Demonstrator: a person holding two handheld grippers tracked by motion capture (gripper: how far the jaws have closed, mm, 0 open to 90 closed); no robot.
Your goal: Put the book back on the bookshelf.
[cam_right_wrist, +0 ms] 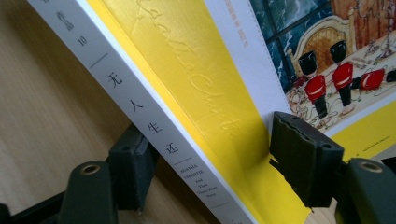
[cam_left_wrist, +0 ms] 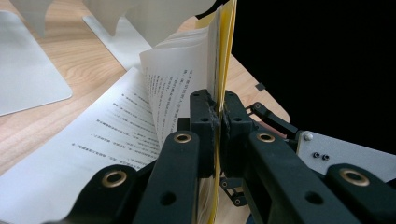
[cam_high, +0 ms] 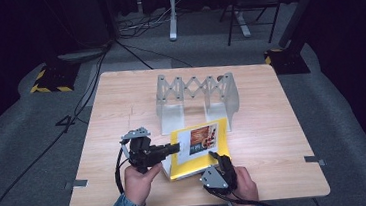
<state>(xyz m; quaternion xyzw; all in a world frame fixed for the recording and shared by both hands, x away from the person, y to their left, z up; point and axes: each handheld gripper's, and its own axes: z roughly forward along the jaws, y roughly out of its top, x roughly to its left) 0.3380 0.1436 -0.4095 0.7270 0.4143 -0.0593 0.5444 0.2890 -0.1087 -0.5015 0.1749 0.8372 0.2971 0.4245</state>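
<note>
A yellow book (cam_high: 200, 149) with a picture on its cover lies near the table's front edge, tilted up from the wood. My left gripper (cam_high: 176, 147) comes in from the left. In the left gripper view it (cam_left_wrist: 218, 116) is shut on the raised yellow cover (cam_left_wrist: 229, 56), and white printed pages (cam_left_wrist: 182, 70) fan open beside it. My right gripper (cam_high: 215, 156) holds the book's near end. In the right gripper view it (cam_right_wrist: 217, 161) has one jaw under the white spine (cam_right_wrist: 140, 107) and the other pressed on the cover.
A grey metal folding book rack (cam_high: 195, 94) stands just behind the book, its flat base plates (cam_left_wrist: 28, 70) on the wooden table (cam_high: 272, 115). Cables and stand feet (cam_high: 51, 79) lie on the floor beyond the table.
</note>
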